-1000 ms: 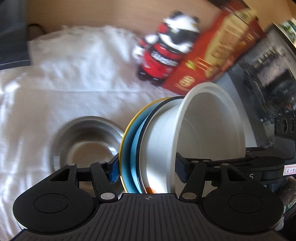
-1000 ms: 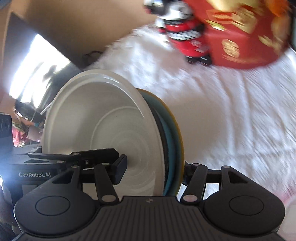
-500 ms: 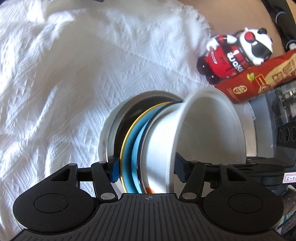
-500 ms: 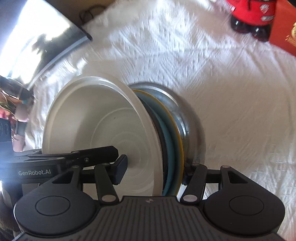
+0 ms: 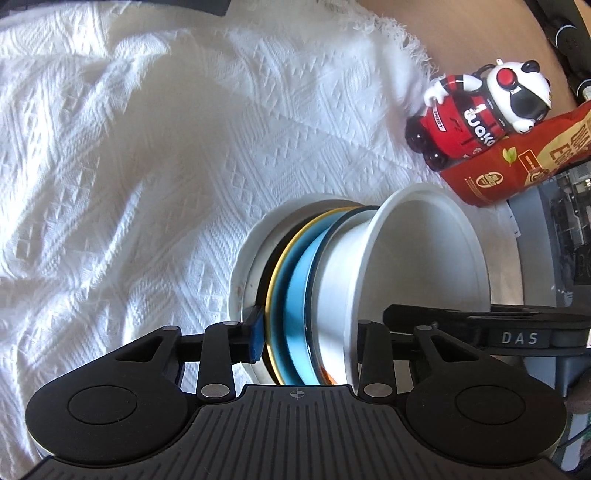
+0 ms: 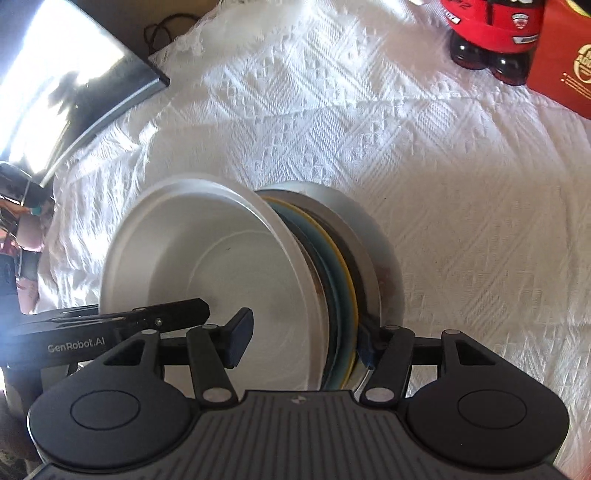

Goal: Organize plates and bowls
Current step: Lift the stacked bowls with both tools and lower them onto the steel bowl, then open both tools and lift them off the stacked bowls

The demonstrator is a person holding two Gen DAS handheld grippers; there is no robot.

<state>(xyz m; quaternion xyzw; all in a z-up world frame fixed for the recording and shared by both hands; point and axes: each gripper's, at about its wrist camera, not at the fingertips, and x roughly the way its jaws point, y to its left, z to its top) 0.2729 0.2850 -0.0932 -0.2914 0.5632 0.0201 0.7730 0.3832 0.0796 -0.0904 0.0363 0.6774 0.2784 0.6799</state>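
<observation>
Tablecloth (image 5: 147,147) lies bare left of bowl stack (image 5: 406,258) (toy (image 5: 480,107) beyond).

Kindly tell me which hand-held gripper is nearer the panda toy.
Right hand-held gripper: the toy sits close before it, farther from the left hand-held gripper, whose jaws just closed on the stack.

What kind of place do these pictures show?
Probably a home table, not a workshop: a white woven tablecloth covers it, and a panda toy stands beside a red snack packet behind the stacked dishes.

Bright sunlight, soft shadows, upper-left glare, fisheye-curved edges
</observation>
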